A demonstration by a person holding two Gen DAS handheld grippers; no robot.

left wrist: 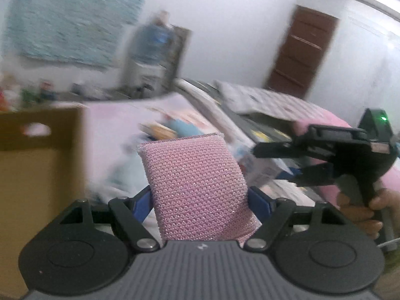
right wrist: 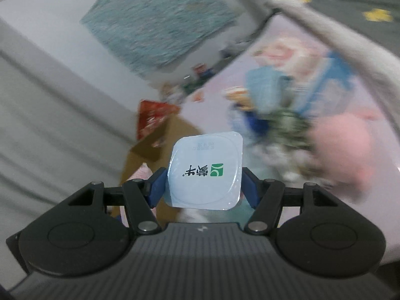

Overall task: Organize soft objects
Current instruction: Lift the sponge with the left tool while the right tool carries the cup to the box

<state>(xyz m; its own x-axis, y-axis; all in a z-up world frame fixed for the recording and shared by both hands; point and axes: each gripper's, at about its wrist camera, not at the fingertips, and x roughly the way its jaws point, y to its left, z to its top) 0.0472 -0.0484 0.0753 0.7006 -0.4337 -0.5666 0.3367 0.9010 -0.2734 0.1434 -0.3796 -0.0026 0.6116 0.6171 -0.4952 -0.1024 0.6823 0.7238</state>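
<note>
Pink scouring sponge (left wrist: 197, 187): rectangular pad, rounded corners, knitted mesh skin with a metallic glint, standing on end between the blue pads (left wrist: 260, 203) of the left gripper (left wrist: 200, 201), which press on both its long sides with the jaws fairly wide apart; the sponge's upper half stands clear above the fingers. Yoghurt cup (right wrist: 205, 171): square with rounded corners, glossy pale-blue foil lid with a green logo and dark characters, lid facing the right wrist camera, pinched on its two sides by the blue pads (right wrist: 157, 191) of the right gripper (right wrist: 203, 190), jaws about half apart. Both views are heavily blurred. Behind the sponge lies a pink printed sheet (left wrist: 120, 130), smooth, with cartoon figures; a blue item and others lie on it, too smeared to identify. Left of the sponge, a brown cardboard box (left wrist: 37, 165) with a cut handle slot. Right of the sponge, the right gripper appears side-on, black, a green light on its body, held by a hand (left wrist: 362, 210) wrapped round its grip, with a pink sleeve (left wrist: 332, 125) behind. Further back from the sponge: a white wall, a teal fuzzy hanging (left wrist: 72, 17) and a brown door (left wrist: 302, 50). Both grippers point slightly downward, nothing between them and the sheet.
</note>
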